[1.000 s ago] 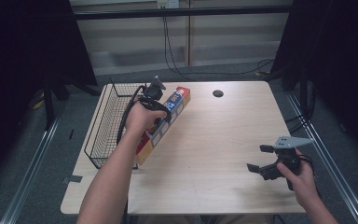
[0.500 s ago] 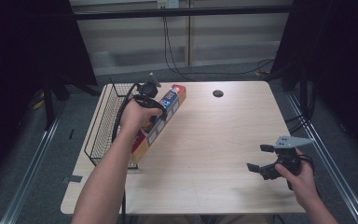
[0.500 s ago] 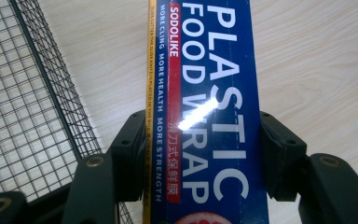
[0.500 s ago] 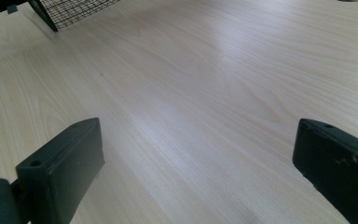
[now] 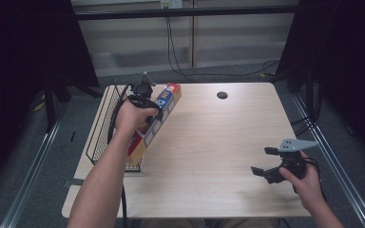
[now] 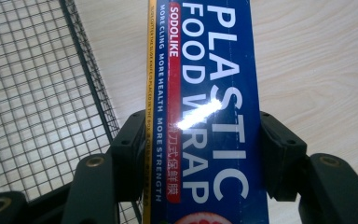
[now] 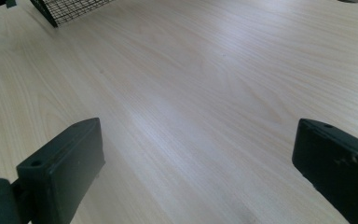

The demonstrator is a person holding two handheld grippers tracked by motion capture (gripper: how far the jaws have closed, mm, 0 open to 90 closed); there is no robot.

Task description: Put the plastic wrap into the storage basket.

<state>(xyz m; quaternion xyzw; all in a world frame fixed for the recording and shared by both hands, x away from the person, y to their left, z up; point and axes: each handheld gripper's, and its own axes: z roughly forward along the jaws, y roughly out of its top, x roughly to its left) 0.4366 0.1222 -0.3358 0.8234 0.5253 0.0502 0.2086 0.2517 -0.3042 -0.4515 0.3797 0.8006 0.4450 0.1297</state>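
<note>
The left gripper (image 6: pixel 200 154) has its jaws clamped on the plastic wrap box (image 5: pixel 154 124), tilted just beside the wire basket (image 5: pixel 105 124); the box's low end is near the basket's front corner. The right gripper (image 5: pixel 268 163), well apart from the basket, holds its jaws wide and empty over the counter (image 5: pixel 218 142).

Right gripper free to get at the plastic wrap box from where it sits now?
Probably yes. The right gripper hangs open at the near right, with bare table between it and the plastic wrap box. The left gripper clamps the box's far half; its near end looks free.
</note>
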